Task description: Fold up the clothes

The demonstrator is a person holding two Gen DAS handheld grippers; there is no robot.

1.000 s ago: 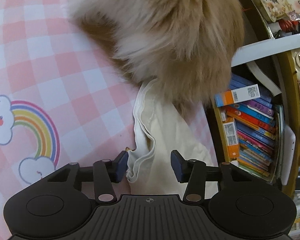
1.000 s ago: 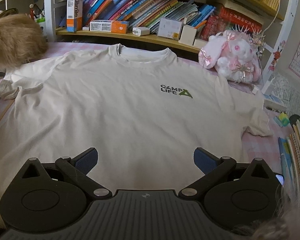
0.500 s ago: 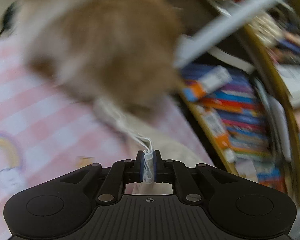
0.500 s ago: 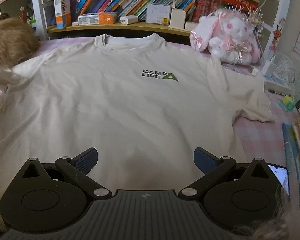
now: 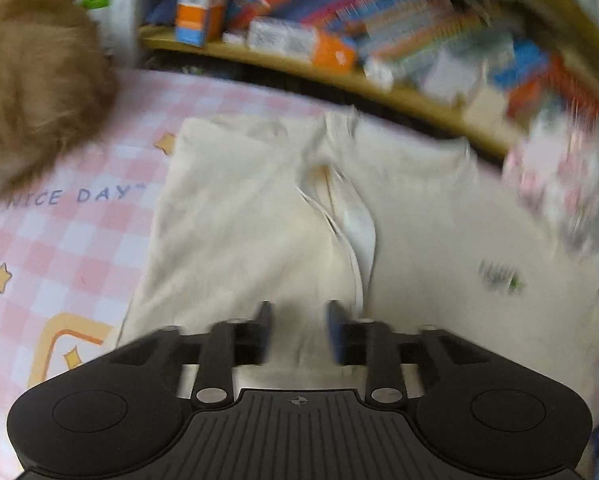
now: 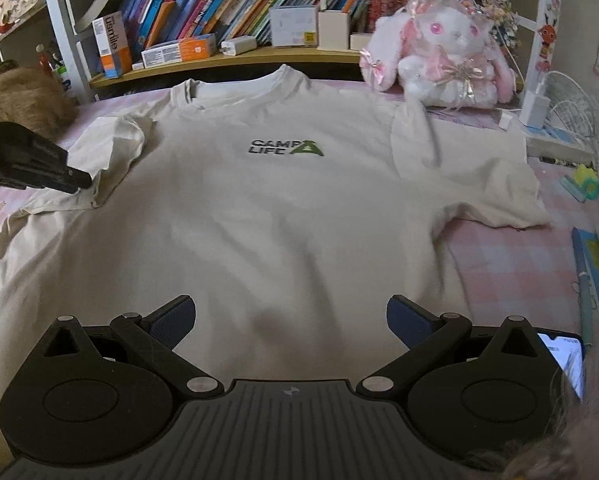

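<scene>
The cream T-shirt [image 6: 283, 216] lies flat, front up, on a bed with a pink checked sheet [image 6: 515, 264]. Its left sleeve [image 5: 259, 200] is folded inward over the chest; the other sleeve [image 6: 479, 176] is spread out to the side. The left tool [image 5: 298, 330] hangs over the folded sleeve, its jaws are opening and the cloth lies under them, not pinched. The right tool [image 6: 291, 320] is wide open above the lower part of the shirt and holds nothing.

Behind the bed runs a wooden shelf [image 6: 239, 60] full of books, with a pink plush rabbit [image 6: 439, 52] at the right and a brown furry toy [image 6: 23, 100] at the left. A phone [image 6: 563, 360] lies at the near right.

Half a second ago the left tool was shut on the sleeve hem; a second ago the sleeve was still spread outward near the furry toy.

The shirt reads "CAMP LIFE" [image 6: 279, 147]; the sheet reads "NICE DAY" [image 5: 75, 196].
</scene>
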